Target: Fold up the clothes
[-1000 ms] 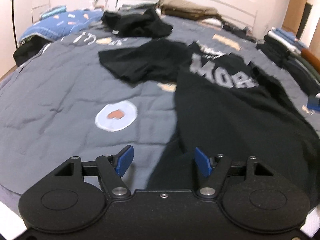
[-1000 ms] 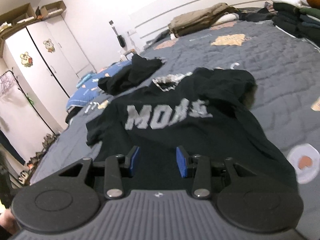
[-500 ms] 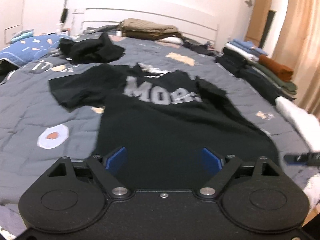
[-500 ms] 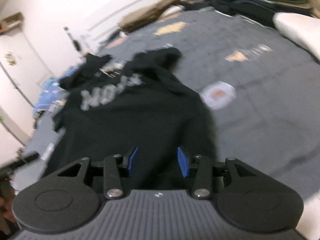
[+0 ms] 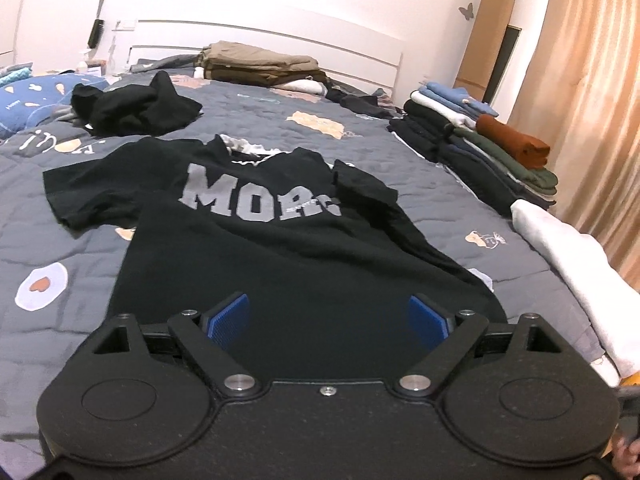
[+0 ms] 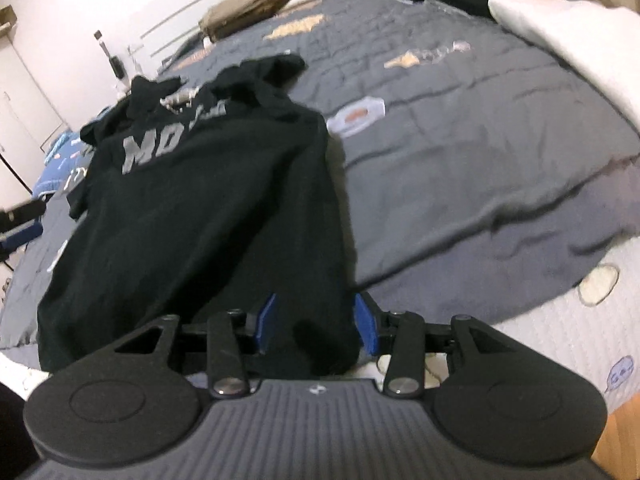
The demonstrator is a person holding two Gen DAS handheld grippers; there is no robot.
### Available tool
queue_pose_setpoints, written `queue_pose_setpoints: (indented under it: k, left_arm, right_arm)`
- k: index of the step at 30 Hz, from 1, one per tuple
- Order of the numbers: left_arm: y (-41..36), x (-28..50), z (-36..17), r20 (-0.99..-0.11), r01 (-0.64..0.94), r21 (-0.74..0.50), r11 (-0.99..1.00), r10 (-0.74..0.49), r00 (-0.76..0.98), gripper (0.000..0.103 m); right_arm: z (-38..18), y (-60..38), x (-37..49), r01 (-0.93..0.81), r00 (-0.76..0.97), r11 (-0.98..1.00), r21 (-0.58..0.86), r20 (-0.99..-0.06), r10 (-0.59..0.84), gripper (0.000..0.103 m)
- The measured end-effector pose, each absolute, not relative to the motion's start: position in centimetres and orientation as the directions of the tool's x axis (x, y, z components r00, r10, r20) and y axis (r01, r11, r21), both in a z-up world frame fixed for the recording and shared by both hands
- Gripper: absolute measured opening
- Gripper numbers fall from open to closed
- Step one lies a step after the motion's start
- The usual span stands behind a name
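Note:
A black T-shirt (image 5: 288, 248) with grey letters lies face up on the grey quilt, collar far from me, its right sleeve folded over the chest. My left gripper (image 5: 326, 318) is wide open over the shirt's lower middle, holding nothing. In the right wrist view the shirt (image 6: 208, 200) runs from the bed's near edge toward the headboard. My right gripper (image 6: 316, 322) is open, its blue pads on either side of the shirt's bottom right hem corner at the bed edge. Whether the pads touch the cloth is unclear.
A crumpled black garment (image 5: 136, 110) lies beyond the shirt. Folded brown clothes (image 5: 260, 68) sit by the headboard. Stacks of folded clothes (image 5: 480, 140) and a white garment (image 5: 568, 252) line the bed's right side. The grey quilt (image 6: 460, 140) ends near my right gripper.
My left gripper swung right to face the shirt's middle and opened wider. My right gripper moved right and back to the shirt's bottom right hem corner at the bed edge.

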State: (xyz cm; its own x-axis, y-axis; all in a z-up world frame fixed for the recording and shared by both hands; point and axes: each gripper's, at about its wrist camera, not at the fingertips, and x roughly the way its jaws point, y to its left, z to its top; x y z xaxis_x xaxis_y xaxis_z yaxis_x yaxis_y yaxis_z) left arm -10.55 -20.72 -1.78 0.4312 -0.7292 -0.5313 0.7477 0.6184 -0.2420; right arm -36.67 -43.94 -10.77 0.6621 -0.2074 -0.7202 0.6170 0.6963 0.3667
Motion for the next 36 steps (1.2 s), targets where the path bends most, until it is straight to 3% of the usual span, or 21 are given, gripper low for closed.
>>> queue_pose_setpoints:
  k: [8,9,12,17,23,27,32,36]
  left_arm:
    - [-21.9,-11.2,-2.0,-0.536,0.760,-0.235,0.606,-0.733,0.419,0.087]
    - [-21.9,-11.1,-2.0,-0.537,0.758,-0.236,0.608,-0.732,0.420,0.087]
    - [-21.8,-11.0,-2.0,-0.538,0.752,-0.239,0.614,-0.728,0.424,0.087]
    - [-21.2,-10.5,-1.7,-0.528,0.732,-0.266,0.627,-0.730,0.434,0.087]
    - [-20.8,-10.1,-1.2,-0.517,0.715,-0.282,0.640,-0.729,0.449,0.087]
    - [-20.8,-10.2,-1.1,-0.514,0.715,-0.286,0.638,-0.732,0.448,0.087]
    - [-20.9,-10.3,-1.1,-0.518,0.718,-0.286,0.635,-0.733,0.442,0.088]
    - [-20.9,-10.5,-1.2,-0.523,0.725,-0.281,0.629,-0.734,0.434,0.089]
  right_arm:
    - [-11.9,-42.9,-36.3,0.591,0.656,0.717,0.370,-0.737,-0.160,0.042]
    - [-11.9,-42.8,-36.2,0.589,0.655,0.720,0.368,-0.739,-0.158,0.037]
    - [-11.8,-43.0,-36.5,0.594,0.670,0.689,0.416,-0.730,-0.137,0.004]
    - [-9.6,-44.8,-39.5,0.528,0.805,0.521,0.671,-0.590,-0.055,0.001]
    - [-4.0,-47.6,-45.5,0.452,0.891,0.433,0.780,-0.420,-0.172,0.000]
    - [-1.8,-48.3,-46.3,0.577,0.807,0.508,0.639,-0.540,-0.238,0.000]
    - [-4.1,-46.6,-43.2,0.641,0.720,0.572,0.511,-0.658,-0.220,0.005]
    - [-7.1,-45.4,-40.5,0.661,0.664,0.608,0.440,-0.721,-0.200,0.018]
